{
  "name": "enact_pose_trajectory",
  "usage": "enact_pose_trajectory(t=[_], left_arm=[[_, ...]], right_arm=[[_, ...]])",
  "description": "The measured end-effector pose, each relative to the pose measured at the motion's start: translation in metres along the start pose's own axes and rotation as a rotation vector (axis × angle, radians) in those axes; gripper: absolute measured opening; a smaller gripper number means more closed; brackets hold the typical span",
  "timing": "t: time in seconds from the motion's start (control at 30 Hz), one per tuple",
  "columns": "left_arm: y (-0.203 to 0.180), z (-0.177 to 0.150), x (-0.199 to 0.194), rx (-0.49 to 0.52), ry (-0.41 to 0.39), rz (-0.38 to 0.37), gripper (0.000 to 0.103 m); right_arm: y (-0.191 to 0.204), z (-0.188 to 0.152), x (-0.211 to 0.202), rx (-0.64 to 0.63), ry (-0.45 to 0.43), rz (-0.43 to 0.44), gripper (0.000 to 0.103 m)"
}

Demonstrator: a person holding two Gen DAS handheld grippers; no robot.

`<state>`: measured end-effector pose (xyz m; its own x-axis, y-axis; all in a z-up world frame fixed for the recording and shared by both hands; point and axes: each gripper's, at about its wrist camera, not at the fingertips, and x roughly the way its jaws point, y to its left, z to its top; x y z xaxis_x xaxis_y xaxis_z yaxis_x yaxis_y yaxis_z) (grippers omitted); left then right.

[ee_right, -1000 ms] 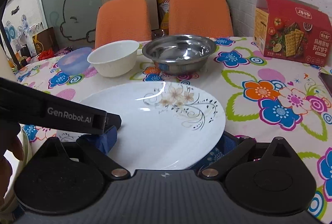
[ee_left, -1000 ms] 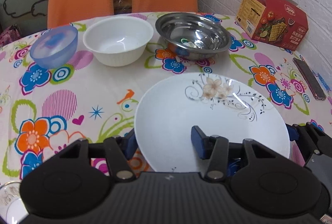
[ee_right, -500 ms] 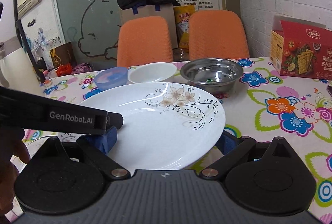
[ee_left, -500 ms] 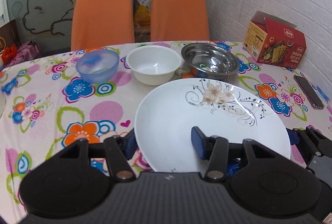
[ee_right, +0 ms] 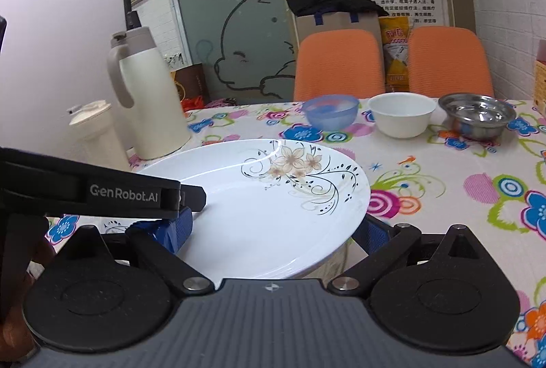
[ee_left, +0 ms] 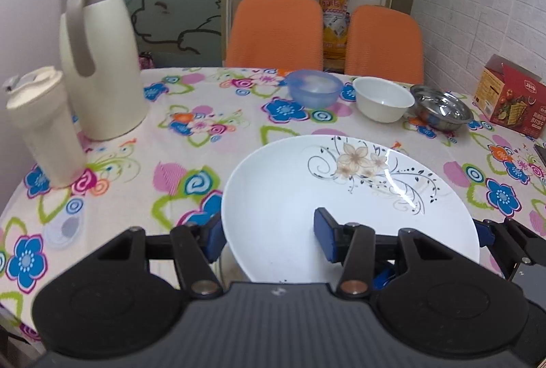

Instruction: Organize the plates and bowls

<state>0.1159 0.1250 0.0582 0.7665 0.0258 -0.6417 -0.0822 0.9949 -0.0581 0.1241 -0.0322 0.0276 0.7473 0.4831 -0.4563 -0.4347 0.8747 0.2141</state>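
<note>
Lifted higher than before, our left gripper [ee_left: 269,236] and right gripper [ee_right: 273,231] each clamp blue padded fingers on the glossy round white floral-print plate [ee_left: 348,197], held above the flowered tablecloth [ee_left: 204,142], near three bowls.

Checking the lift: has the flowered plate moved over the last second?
Yes. The flowered plate has risen and swung left, away from the steel bowl it lay beside.
</note>
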Motion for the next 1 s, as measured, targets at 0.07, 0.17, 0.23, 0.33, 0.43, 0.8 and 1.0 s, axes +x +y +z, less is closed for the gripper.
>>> enact_pose_trajectory(t=[0.07,0.17,0.23,0.33,0.43,0.8,1.0], left_arm=[[0.007,-0.010,0.002,-0.015,0.014,0.000,0.049],[0.014,-0.021,0.006,-0.033,0.031,-0.003,0.049],[0.018,-0.025,0.009,-0.048,0.038,-0.020,0.049],[0.020,-0.026,0.012,-0.059,0.037,-0.033,0.049],[0.025,-0.028,0.018,-0.070,0.053,-0.042,0.049],[0.037,-0.019,0.012,-0.091,0.017,-0.060,0.060],[0.054,-0.015,0.005,-0.139,-0.013,-0.046,0.060]], right_arm=[[0.005,-0.007,0.004,-0.001,0.020,-0.005,0.087],[0.008,-0.015,0.007,0.001,0.043,-0.007,0.087],[0.008,-0.016,0.009,-0.003,0.044,-0.013,0.087],[0.013,-0.018,0.011,-0.022,0.044,-0.022,0.087],[0.014,-0.021,0.013,-0.033,0.051,-0.011,0.087],[0.024,-0.019,0.019,-0.121,0.089,-0.063,0.087],[0.024,-0.013,0.021,-0.114,0.121,-0.068,0.087]])
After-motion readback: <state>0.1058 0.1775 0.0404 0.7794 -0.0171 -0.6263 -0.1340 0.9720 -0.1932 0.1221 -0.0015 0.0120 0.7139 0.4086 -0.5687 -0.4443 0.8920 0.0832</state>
